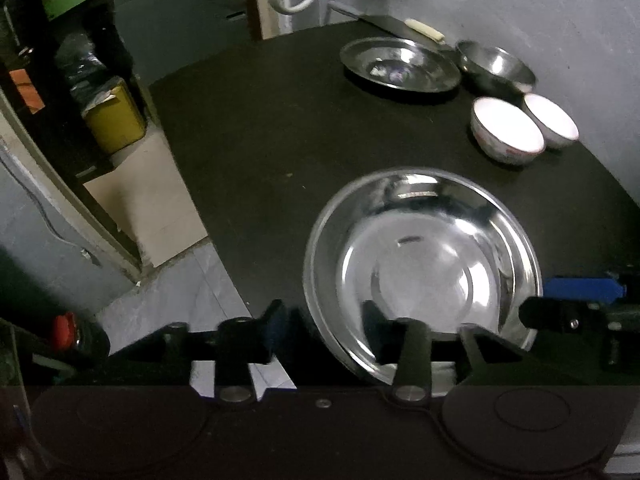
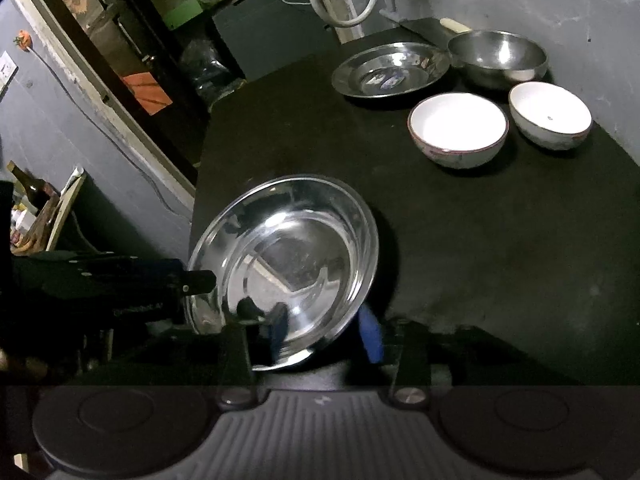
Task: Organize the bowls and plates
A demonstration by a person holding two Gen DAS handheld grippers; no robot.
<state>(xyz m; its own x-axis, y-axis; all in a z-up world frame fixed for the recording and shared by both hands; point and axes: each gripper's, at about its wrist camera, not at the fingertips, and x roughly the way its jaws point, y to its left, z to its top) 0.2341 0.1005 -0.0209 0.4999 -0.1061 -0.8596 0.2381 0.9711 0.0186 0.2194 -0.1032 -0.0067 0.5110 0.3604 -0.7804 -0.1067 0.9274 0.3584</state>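
A shiny steel plate (image 1: pixel 424 264) (image 2: pixel 292 264) lies at the near left edge of the black table (image 1: pixel 280 160) (image 2: pixel 480 240), tilted. My left gripper (image 1: pixel 324 332) is open; its right finger sits inside the plate's near rim and its left finger outside it. My right gripper (image 2: pixel 324 332) is open around the plate's near rim, with a blue pad (image 2: pixel 370 336) on the right. A second steel plate (image 1: pixel 400 65) (image 2: pixel 390 70), a steel bowl (image 1: pixel 496 66) (image 2: pixel 498 58) and two white bowls (image 1: pixel 508 130) (image 2: pixel 458 130) stand at the far right.
A grey wall (image 1: pixel 560 20) (image 2: pixel 580 8) runs behind the dishes. A knife with a pale handle (image 1: pixel 424 30) (image 2: pixel 454 25) lies at the table's far edge. Shelves with clutter and a yellow container (image 1: pixel 114 118) stand left of the table.
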